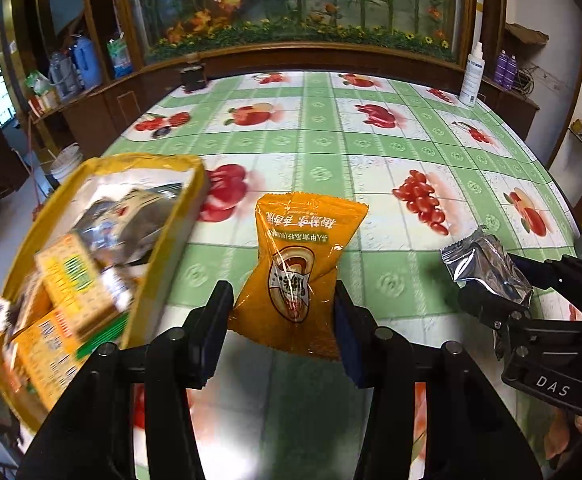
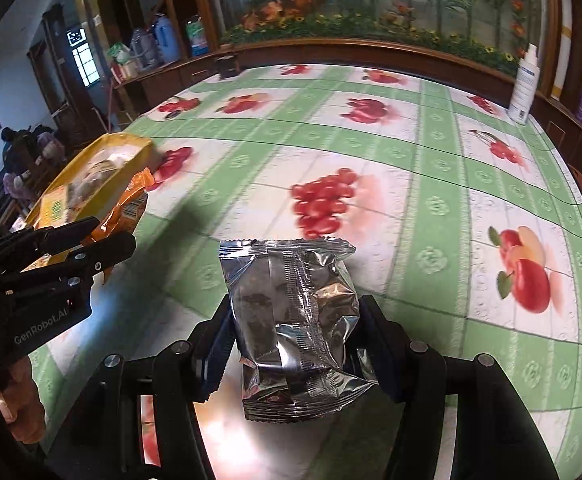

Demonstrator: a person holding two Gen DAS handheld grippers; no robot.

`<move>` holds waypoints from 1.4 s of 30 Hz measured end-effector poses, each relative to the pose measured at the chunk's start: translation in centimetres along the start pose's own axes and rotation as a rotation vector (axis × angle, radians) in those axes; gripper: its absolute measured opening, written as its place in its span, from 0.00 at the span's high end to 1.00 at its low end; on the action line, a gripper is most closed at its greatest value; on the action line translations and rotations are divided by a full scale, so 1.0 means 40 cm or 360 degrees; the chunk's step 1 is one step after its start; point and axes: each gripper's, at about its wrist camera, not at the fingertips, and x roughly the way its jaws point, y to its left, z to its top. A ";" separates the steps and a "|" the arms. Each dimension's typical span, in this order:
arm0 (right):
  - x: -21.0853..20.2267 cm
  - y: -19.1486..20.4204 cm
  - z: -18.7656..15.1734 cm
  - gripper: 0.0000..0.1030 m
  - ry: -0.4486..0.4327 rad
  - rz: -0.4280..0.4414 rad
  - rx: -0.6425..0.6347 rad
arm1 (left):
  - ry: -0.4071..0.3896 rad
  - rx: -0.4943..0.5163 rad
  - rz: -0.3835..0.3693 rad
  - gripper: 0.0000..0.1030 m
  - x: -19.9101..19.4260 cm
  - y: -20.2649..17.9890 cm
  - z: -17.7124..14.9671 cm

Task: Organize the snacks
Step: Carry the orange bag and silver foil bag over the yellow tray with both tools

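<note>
We hold a gripper in each hand above a tabletop (image 1: pixel 323 148) covered in a green-and-white cloth printed with fruit.

The left gripper (image 1: pixel 283 312) has its fingers (image 1: pixel 219 312) closed on an orange packet (image 1: pixel 295 264), pinching it at its lower half from both sides. The packet hangs clear of the cloth, its crimped top edge pointing away from us, with white print and a round emblem on its face. In the right wrist view the same packet (image 2: pixel 131 204) shows as a crumpled orange strip between the left gripper's black fingers.

The right gripper (image 2: pixel 295 344) has its fingers (image 2: pixel 215 356) shut on a silver packet (image 2: pixel 291 312), which stands upright between them with its back seam facing the camera and its serrated top edge up. From the left wrist view this packet (image 1: pixel 487 268) shows at the right, well apart from the orange one.

To the left of the left gripper, near the tabletop's edge, sits a yellow box (image 1: pixel 171 216) holding several other snacks: yellow-and-green cartons and grey packets, blurred. The orange packet is just beside the box's right wall, not in it.

At the far right edge of the tabletop stands a white bottle (image 1: pixel 473 76); a small dark thing (image 1: pixel 193 76) sits at the far left edge.
</note>
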 end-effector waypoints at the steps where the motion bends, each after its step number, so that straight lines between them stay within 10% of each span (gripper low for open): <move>1: -0.005 0.013 -0.005 0.40 -0.0009 0.0016 0.0001 | -0.0010 -0.0001 0.0014 0.54 -0.012 0.012 -0.012; 42: 0.007 0.387 0.045 0.41 -0.0043 0.0267 -0.0314 | -0.0166 -0.0351 0.0276 0.54 -0.134 0.379 -0.106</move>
